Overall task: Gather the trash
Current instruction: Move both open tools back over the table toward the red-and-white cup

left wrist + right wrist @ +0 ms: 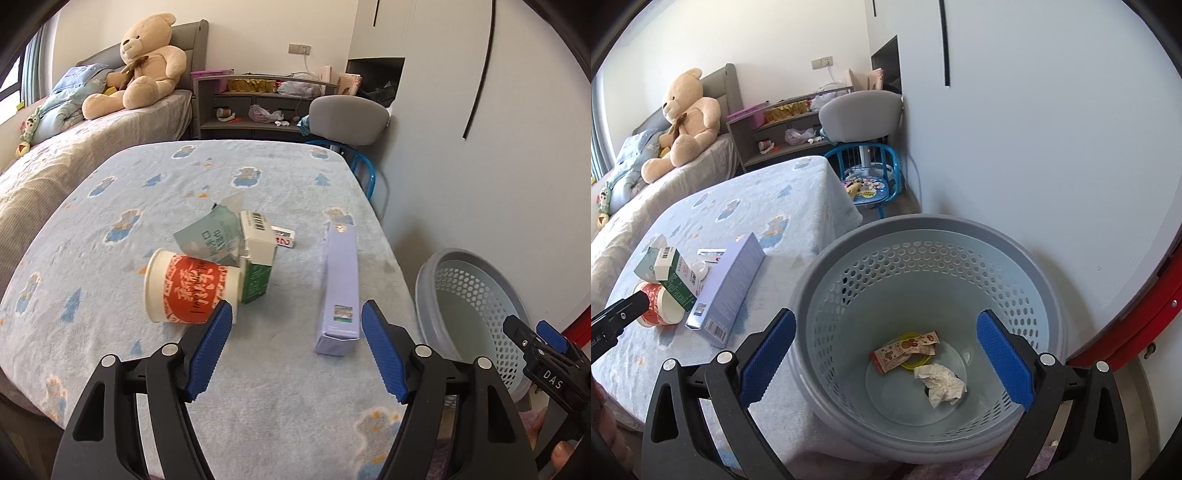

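So the left gripper [297,321] is hanging over the blanket-covered table [110,206] with its jaws spread wide and nothing between them, and the trash is right in front of it: a tipped-over paper cup [184,291] touching a green and white carton [256,266], a torn grey-green packet [208,236] lying on those two, and a long lilac box [340,284] off to the right. The right gripper [886,343] is over the grey basket [849,254] beside the table, jaws wide apart and empty too. Down in the basket there's a snack wrapper [905,349], a crumpled tissue [940,384] and a yellow ring [916,363] under them.
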`<action>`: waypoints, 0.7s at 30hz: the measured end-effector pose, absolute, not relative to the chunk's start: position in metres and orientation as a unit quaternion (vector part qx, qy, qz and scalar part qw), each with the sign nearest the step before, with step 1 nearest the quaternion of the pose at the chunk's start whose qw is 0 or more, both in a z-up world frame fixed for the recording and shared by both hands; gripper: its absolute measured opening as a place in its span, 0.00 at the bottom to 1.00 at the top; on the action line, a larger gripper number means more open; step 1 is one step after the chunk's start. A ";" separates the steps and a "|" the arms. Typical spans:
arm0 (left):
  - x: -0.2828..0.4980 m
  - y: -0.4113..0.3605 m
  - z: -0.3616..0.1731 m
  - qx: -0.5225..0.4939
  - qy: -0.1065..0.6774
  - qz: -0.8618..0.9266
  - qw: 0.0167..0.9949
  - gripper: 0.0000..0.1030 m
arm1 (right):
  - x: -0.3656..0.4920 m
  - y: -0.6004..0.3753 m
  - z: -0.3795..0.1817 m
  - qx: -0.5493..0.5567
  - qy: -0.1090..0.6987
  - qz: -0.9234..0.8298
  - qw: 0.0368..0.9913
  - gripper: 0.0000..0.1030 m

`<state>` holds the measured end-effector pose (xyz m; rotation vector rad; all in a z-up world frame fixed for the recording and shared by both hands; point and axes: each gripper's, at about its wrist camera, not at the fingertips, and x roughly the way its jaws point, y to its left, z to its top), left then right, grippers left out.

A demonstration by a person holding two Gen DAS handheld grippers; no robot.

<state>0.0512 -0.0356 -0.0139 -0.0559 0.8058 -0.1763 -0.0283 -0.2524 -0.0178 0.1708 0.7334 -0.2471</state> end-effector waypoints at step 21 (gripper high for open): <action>0.044 0.042 -0.040 -0.047 0.407 -0.026 0.912 0.68 | -0.015 -0.162 -0.020 0.065 0.353 -0.048 0.932 0.94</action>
